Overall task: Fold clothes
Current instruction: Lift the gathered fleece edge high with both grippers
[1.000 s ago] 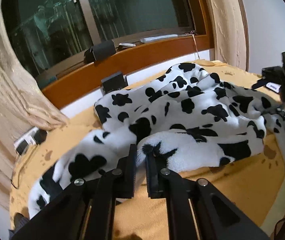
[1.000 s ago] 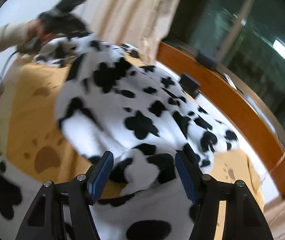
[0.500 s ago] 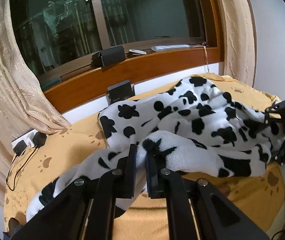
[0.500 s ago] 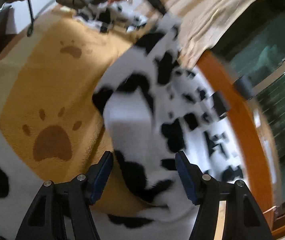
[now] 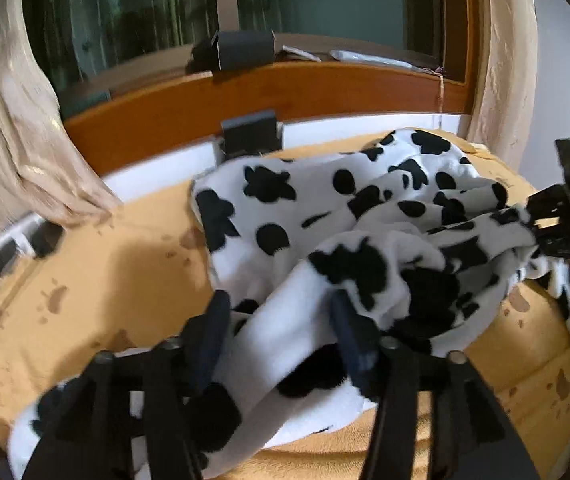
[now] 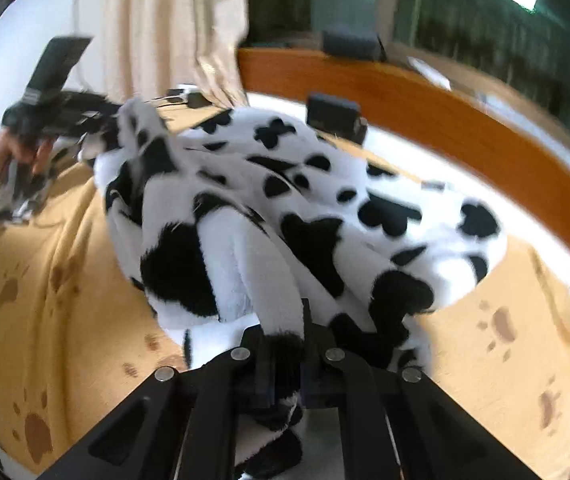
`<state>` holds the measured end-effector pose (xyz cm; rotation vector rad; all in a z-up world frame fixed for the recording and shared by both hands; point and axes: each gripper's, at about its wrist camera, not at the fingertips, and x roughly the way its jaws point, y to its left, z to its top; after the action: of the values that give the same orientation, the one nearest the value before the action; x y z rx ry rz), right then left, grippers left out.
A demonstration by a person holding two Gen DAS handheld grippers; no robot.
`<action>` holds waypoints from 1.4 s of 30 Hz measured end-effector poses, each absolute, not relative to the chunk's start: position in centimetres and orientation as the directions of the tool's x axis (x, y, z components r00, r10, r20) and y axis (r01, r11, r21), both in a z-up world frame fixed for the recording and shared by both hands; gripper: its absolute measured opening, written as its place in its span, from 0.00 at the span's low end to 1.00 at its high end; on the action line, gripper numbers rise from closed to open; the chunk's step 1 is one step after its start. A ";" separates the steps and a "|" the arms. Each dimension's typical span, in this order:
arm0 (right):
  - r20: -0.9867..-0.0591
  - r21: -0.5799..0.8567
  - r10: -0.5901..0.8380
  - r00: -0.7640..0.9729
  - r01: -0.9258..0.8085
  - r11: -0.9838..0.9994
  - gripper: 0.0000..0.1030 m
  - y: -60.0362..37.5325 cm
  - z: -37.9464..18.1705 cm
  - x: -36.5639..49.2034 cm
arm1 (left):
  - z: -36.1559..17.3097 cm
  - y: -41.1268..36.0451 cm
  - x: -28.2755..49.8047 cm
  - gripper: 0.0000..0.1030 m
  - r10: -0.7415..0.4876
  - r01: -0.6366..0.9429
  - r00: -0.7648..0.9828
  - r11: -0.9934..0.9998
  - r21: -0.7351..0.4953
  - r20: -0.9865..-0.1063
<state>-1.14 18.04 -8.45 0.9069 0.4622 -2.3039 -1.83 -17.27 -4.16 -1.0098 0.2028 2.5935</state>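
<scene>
A fluffy white garment with black cow patches [image 5: 325, 216] lies bunched on an orange bed cover with brown paw prints [image 5: 97, 280]. My left gripper [image 5: 281, 332] is open, its fingers either side of a white fold of the garment. My right gripper [image 6: 285, 344] is shut on a fold of the same garment [image 6: 285, 208], which stretches away from it. In the left wrist view the right gripper [image 5: 565, 220] shows at the far right, clamped on the cloth. In the right wrist view the left gripper [image 6: 57, 120] and a hand show at the far left.
A wooden headboard [image 5: 325, 92] and a dark window [image 5: 325, 4] run behind the bed. Beige curtains [image 5: 13, 128] hang at the left and right. A dark box [image 5: 249, 136] stands at the bed's back edge. Plugs and cables [image 5: 17, 240] lie at the left.
My left gripper has opened from shut on the garment. My right gripper has shut on a fold of the garment. Both views have swung toward the window.
</scene>
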 end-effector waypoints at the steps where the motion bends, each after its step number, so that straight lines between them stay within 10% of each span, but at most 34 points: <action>1: -0.706 -0.091 -0.416 -0.574 0.655 -0.750 0.08 17.9 -8.7 -1.1 | -4.4 -17.5 -1.9 0.61 0.288 -0.378 -0.673 -0.926 -0.019 -0.681; 5: -0.708 -0.087 -0.420 -0.568 0.660 -0.747 0.08 17.8 -8.8 -1.1 | -5.1 -17.9 -1.6 0.77 0.332 -0.431 -0.624 -0.901 -0.044 -0.708; 15: -0.730 -0.025 -0.429 -0.532 0.648 -0.761 0.08 18.3 -9.4 -2.2 | -6.7 -16.0 0.3 0.77 0.247 -0.506 -0.603 -0.853 0.124 -0.758; 22: -0.738 -0.015 -0.426 -0.524 0.643 -0.765 0.08 18.4 -9.7 -2.4 | -5.9 -16.3 0.2 0.26 0.235 -0.467 -0.632 -0.876 0.121 -0.738; 33: -0.768 0.111 -0.464 -0.443 0.621 -0.776 0.33 19.6 -10.6 -3.9 | -1.0 -17.7 2.1 0.11 0.283 -0.346 -0.777 -0.938 0.007 -0.563; 42: -0.482 -0.102 -0.364 -0.796 0.464 -0.880 0.08 20.9 -1.0 3.3 | 6.4 -17.3 7.7 0.09 0.276 -0.287 -0.908 -0.958 -0.011 -0.315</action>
<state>3.29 20.85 -0.97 0.6387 0.2989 -2.6041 7.72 -17.25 6.41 -0.4574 0.0517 2.8150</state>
